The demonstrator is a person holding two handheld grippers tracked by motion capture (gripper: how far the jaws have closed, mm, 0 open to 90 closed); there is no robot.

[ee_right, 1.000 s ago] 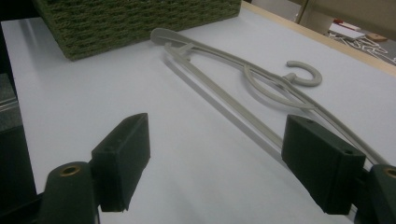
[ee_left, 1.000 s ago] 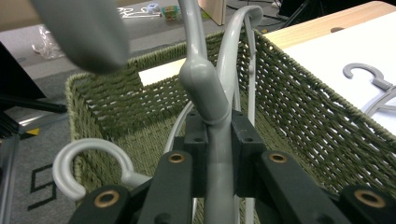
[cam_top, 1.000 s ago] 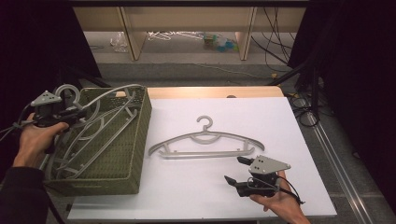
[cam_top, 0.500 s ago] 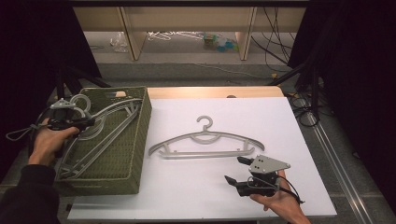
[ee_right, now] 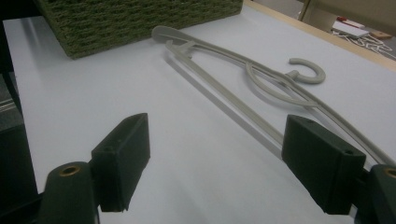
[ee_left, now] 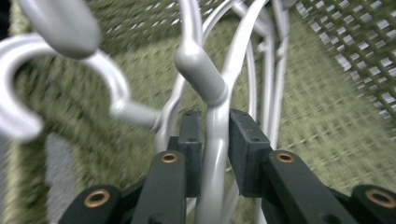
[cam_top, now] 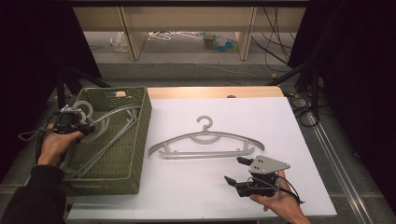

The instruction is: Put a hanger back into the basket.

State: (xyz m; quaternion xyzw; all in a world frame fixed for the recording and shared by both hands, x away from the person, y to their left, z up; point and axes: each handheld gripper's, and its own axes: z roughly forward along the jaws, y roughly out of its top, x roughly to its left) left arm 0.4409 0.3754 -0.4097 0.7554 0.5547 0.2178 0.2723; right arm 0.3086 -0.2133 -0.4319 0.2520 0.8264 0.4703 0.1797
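The left gripper point(cam_top: 74, 125) has dropped lower into the green basket point(cam_top: 135, 140) — its jaws pinch one grey hanger point(ee_left: 212, 140) there. Maybe it gets lifted out soon. Another hanger point(cam_top: 205, 142) lies flat on the white table point(cam_top: 187, 196). The right gripper point(cam_top: 238, 171) waits nearby — wide open, empty.

— Where's the loose grey plastic hanger point(cam_top: 204, 139)?
— Flat on the white table point(cam_top: 187, 196), hook pointing away, just right of the green woven basket point(cam_top: 133, 140).
— Others?
— Several grey hangers point(cam_top: 109, 135) lie piled inside the basket.
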